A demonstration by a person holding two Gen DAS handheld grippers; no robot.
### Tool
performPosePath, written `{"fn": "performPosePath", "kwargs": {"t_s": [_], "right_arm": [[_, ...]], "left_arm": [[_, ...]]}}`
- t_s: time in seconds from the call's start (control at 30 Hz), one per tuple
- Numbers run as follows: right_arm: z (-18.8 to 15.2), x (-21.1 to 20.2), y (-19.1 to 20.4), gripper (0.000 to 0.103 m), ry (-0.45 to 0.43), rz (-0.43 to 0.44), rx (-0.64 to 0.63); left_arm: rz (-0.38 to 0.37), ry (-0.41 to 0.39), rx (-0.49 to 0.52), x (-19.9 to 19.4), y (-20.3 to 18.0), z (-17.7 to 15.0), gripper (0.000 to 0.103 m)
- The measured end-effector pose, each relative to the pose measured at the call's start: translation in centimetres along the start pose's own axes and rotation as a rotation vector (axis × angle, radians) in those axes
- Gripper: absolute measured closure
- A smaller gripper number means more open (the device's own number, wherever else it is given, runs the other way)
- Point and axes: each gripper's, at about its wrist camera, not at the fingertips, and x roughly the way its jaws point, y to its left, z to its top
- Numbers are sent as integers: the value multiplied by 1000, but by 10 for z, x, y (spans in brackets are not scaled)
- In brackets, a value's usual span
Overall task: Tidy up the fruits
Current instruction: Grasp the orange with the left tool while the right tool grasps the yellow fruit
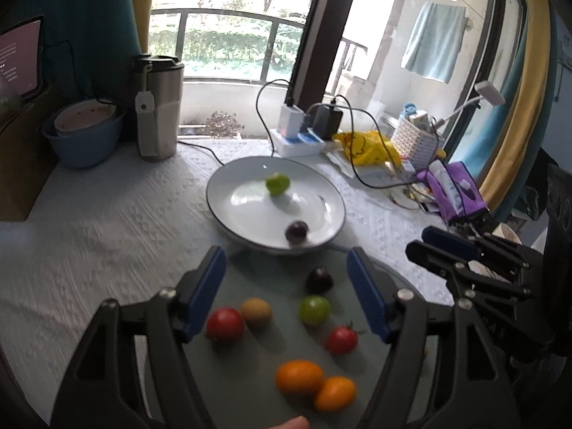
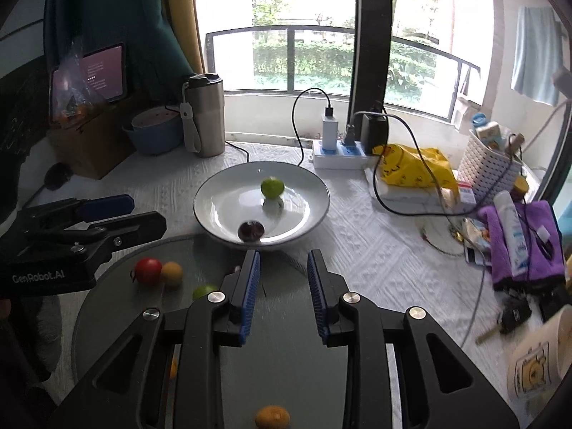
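Observation:
A white plate [image 1: 250,175] holds a green fruit [image 1: 277,183] and a dark purple fruit [image 1: 296,231]; the plate also shows in the right wrist view [image 2: 214,193]. Nearer me, a round grey glass board [image 1: 250,368] carries several small fruits: a dark one [image 1: 319,279], a green one [image 1: 314,309], red tomatoes [image 1: 225,323], an olive-brown one [image 1: 256,311] and orange ones [image 1: 299,377]. My left gripper [image 1: 286,293] is open and empty above the board. My right gripper [image 2: 284,293] is open and empty over the board's far edge, just short of the plate.
A steel tumbler [image 1: 157,107] and a blue bowl [image 1: 84,136] stand at the back left. A power strip with cables [image 1: 304,136], a yellow bag [image 1: 368,148], a white basket [image 1: 416,141] and a purple cloth [image 1: 455,193] crowd the right.

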Motion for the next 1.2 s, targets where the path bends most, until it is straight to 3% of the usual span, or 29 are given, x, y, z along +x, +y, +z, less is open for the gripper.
{"fn": "performPosePath", "kwargs": {"t_s": [0.6, 0.9, 1.03, 1.2], "right_arm": [[-58, -24, -2, 73, 39, 34, 34], [-86, -21, -6, 71, 74, 70, 58], [-93, -20, -8, 59, 79, 81, 71], [-98, -16, -12, 58, 90, 106, 85]], "left_arm": [[-2, 93, -16, -14, -32, -68, 31], [35, 122, 1, -14, -44, -94, 31], [54, 146, 4, -8, -47, -100, 31], [76, 160, 17, -2, -49, -102, 32]]}}
